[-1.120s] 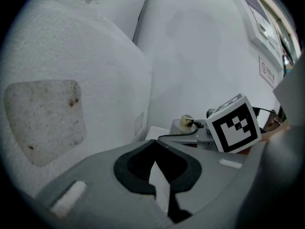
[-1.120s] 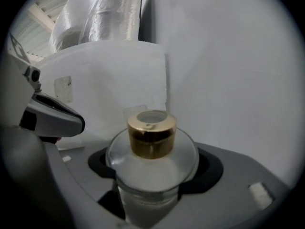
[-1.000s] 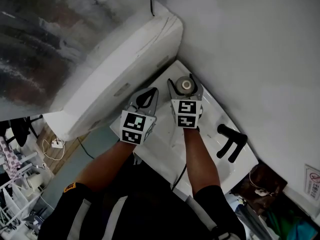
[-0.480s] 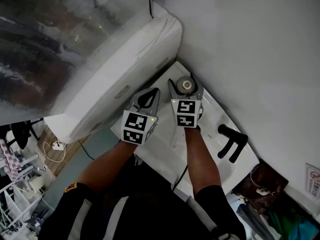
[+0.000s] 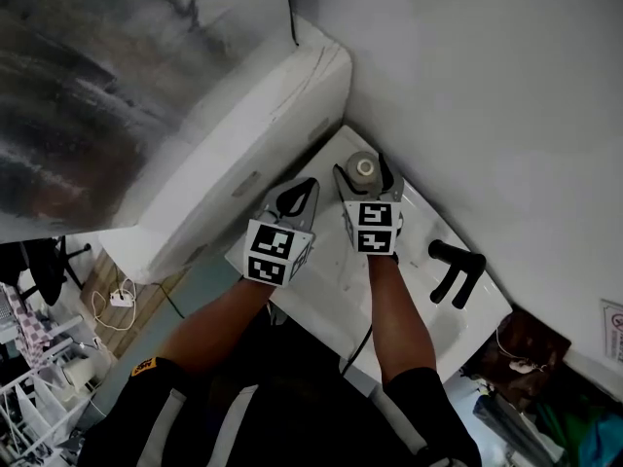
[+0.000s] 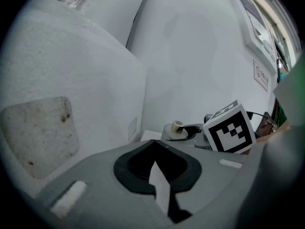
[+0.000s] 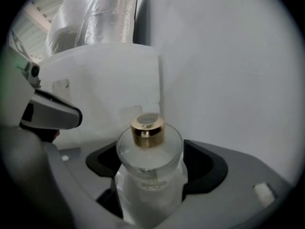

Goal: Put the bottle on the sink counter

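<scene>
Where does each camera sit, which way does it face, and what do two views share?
Head view: on the person's head, looking steeply down at the sink counter; shows both forearms, left gripper, right gripper.
Left gripper view: rides the left gripper, looking along its closed jaws at the wall; its own jaws show.
Right gripper view: rides the right gripper, looking along its opening jaws, the bottle between them.
Shared: all three show the bottle's gold cap.

Right gripper (image 7: 155, 165): jaws opening, with a clear round glass bottle (image 7: 150, 185) upright between the black pads (image 7: 209, 168) and a dark gap on either side. Gold cylindrical cap (image 7: 148, 130) on top. White wall (image 7: 228, 70) behind.
</scene>
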`<state>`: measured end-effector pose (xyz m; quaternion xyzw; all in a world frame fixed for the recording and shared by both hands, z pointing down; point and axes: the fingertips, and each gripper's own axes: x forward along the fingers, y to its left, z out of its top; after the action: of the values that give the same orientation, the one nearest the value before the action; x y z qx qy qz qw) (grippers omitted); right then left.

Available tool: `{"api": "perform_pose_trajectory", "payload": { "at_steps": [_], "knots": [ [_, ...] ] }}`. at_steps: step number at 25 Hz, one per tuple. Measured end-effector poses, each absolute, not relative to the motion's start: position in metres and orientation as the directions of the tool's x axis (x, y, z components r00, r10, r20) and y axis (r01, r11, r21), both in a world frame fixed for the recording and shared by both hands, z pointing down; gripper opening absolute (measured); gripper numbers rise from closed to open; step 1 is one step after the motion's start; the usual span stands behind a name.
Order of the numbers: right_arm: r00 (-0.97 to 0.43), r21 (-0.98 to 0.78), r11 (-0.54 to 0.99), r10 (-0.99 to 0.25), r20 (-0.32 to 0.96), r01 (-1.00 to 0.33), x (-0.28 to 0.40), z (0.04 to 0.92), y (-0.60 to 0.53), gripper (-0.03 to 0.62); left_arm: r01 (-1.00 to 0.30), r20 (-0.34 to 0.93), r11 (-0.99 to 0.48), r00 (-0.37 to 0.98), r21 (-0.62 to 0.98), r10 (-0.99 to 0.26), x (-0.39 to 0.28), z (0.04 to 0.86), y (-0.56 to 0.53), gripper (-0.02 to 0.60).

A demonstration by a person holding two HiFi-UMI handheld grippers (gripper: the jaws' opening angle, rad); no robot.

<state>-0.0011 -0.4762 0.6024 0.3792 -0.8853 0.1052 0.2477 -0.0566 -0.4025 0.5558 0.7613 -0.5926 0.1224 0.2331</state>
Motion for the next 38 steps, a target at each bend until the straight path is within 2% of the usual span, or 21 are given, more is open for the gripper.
{"api": "perform_pose_trajectory", "payload": {
  "at_steps": [13,21,24,28,38],
  "knots": [
    [-0.5,0.021,0.58,-0.719,0.483,-0.814,0.038,0.563,-0.419,0.365,-0.943,0.406,-0.268,0.328,0.2,-0.853,-0.051,0.525,-0.368,-0.002],
    [-0.444,0.017,0.5,-0.782,0.437,-0.866,0.047,0.525,-0.362,0.202,-0.922,0.356,-0.338,0.385,0.186,-0.852,-0.042,0.496,-0.338,-0.002],
    [-0.417,-0.003,0.457,-0.809,0.415,-0.889,0.047,0.507,-0.342,0.107,-0.908,0.34,-0.376,0.418,0.184,-0.842,-0.04,0.486,-0.321,-0.002],
    [-0.376,-0.003,0.407,-0.841,0.39,-0.914,0.043,0.485,-0.311,0.01,-0.894,0.324,-0.41,0.448,0.181,-0.833,-0.043,0.474,-0.297,-0.002],
    [-0.318,0.012,0.342,-0.886,0.336,-0.94,0.04,0.437,-0.238,0.002,-0.871,0.252,-0.469,0.491,0.145,-0.834,-0.065,0.43,-0.237,-0.002]
  ]
}}
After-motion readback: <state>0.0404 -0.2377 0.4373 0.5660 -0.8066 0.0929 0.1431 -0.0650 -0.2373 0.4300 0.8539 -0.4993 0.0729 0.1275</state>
